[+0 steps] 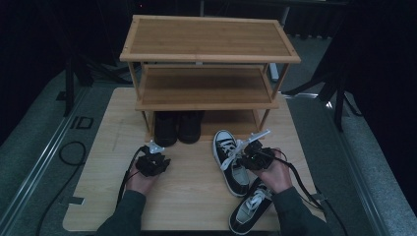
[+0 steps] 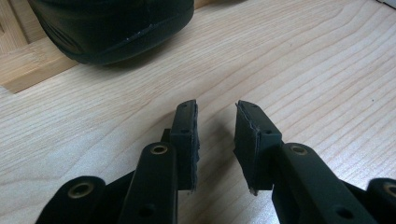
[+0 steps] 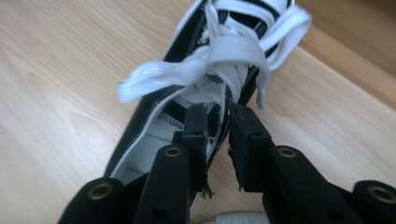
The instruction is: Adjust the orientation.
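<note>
Black-and-white sneaker point(image 1: 230, 161) lies on the table point(image 1: 192, 196), right of centre, toe toward the shoe rack point(image 1: 209, 73), just near of its bottom shelf. Its mate, a second sneaker point(image 1: 251, 206), sits nearer at the right table edge, almost touching the first one's heel.

Right gripper point(image 1: 244, 151) is at the first sneaker's collar. In the right gripper view the fingers point(image 3: 196, 135) straddle the right side wall of the sneaker point(image 3: 196, 79) just behind the laces point(image 3: 219, 56); one finger inside the opening, one outside. Gap is narrow but the pads don't look pressed on the canvas, so I read it as a loosened grip, not a hold.

Risks:
- If lifted now, the thin collar slips out of the slack fingers and the sneaker drops or tips on its side.
- Loose lace loop hangs right at the fingertips; it could snag on a finger and drag the shoe when the hand pulls away.
- Heel swing could knock the near sneaker off the table edge.
- Bottom shelf already holds a pair of black shoes point(image 1: 177, 127) on the left; pushing in at an angle could hit them or the rack post.

Left gripper point(image 1: 153, 162) hovers left of centre over bare table, fingers point(image 2: 184, 135) about half open, nothing between them; a black shoe toe point(image 2: 112, 28) is just ahead. An idle drift forward could nudge it.
</note>
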